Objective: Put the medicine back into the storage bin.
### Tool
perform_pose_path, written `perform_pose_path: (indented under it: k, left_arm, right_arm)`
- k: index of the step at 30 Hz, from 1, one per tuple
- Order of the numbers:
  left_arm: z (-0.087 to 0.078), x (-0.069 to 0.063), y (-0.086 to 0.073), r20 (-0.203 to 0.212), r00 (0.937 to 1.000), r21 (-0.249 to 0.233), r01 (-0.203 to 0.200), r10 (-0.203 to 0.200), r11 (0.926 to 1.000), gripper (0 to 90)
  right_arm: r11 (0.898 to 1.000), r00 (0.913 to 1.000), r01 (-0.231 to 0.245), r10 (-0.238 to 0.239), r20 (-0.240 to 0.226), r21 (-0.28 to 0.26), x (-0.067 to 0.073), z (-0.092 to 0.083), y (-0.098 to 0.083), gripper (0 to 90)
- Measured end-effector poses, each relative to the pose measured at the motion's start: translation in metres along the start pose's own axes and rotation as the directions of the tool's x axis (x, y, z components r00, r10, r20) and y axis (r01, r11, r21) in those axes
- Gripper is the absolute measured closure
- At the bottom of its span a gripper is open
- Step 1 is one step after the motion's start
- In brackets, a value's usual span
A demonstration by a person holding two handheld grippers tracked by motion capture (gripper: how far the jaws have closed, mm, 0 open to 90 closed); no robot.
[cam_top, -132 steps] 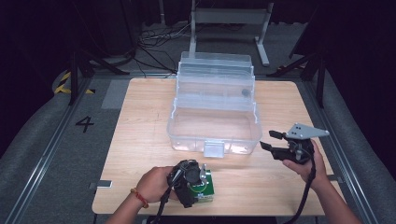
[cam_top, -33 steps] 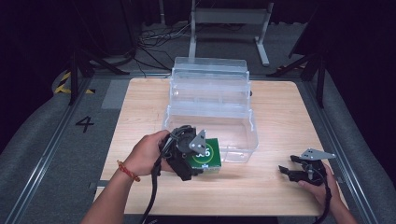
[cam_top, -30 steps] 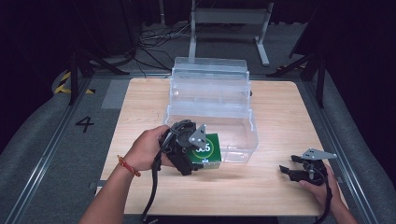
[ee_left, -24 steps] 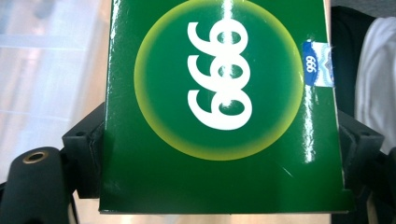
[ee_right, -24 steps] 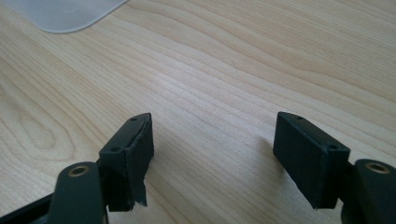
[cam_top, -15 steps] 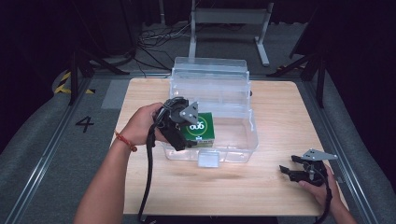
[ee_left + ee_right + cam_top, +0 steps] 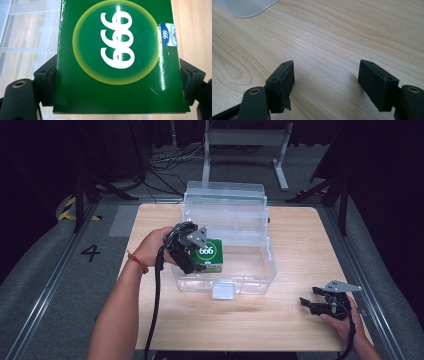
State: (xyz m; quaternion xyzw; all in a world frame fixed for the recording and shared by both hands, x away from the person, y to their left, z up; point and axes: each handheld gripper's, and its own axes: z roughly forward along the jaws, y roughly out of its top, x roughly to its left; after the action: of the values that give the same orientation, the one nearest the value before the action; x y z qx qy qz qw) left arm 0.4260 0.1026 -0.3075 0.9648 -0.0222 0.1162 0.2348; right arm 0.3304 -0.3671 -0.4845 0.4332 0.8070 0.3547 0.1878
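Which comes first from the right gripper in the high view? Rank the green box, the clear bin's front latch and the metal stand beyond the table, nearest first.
From the right gripper:
1. Front latch of the clear bin, to its left on the bin's near wall.
2. Green box, farther left, clamped in the left gripper over the bin.
3. Metal stand, beyond the table's far edge.

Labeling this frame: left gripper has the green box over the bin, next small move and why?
Probably lower it into the clear bin and then open: the left gripper clamps the green box above the bin's open front compartment, while the right gripper sits open on the table.
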Motion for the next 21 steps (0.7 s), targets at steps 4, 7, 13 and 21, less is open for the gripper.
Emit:
perform_pose_path:
  k: [4,7,13,21]
  left_arm:
    - [0.007,0.004,-0.005,0.012,0.9999,0.001,0.0,0.0,1.0,16.1]
    - [0.015,0.004,-0.012,0.021,0.9998,-0.005,0.003,-0.003,1.0,16.1]
    - [0.017,0.007,-0.025,0.027,0.9988,-0.038,0.042,-0.041,0.9984,16.0]
    - [0.025,0.009,-0.035,0.015,0.998,-0.032,0.063,-0.062,0.9975,16.0]
  right_arm:
    - [1.0,1.0,0.0,0.0,0.0,-0.001,0.0,0.0,0.0,29.9]
    - [1.0,1.0,-0.001,0.001,0.003,0.003,0.0,0.0,0.0,30.4]
    - [1.0,1.0,-0.003,0.003,0.002,0.002,0.0,0.0,0.0,30.5]
    - [1.0,1.0,-0.004,0.004,0.002,0.001,0.001,-0.001,0.0,30.5]
